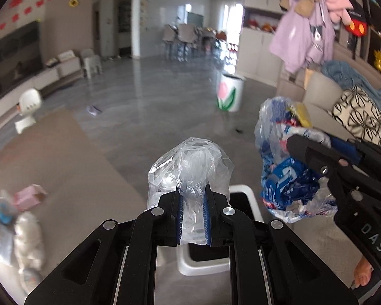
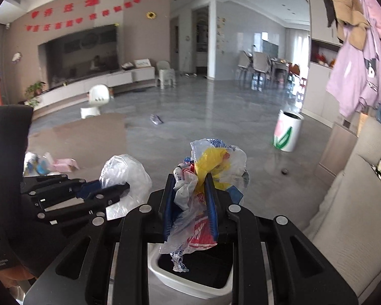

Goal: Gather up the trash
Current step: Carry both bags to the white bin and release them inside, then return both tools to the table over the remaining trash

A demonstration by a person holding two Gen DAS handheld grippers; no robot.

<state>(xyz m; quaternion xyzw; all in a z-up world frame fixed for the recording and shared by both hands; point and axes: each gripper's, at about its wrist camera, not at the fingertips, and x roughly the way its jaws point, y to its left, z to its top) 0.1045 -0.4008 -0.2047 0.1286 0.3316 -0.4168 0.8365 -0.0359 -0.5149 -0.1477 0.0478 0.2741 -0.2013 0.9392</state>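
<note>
Hovering over bin rim (image 2: 162, 275), open floor (image 1: 149, 96) ahead

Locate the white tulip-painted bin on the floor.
The white tulip-painted bin stands right of centre in both views, on the grey floor near the beige sofa.

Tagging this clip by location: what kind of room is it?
Most likely a home living room, open to a dining area: a large TV on the wall above a low cabinet, a sofa with a patterned cushion, and a dining table with chairs farther back.
</note>
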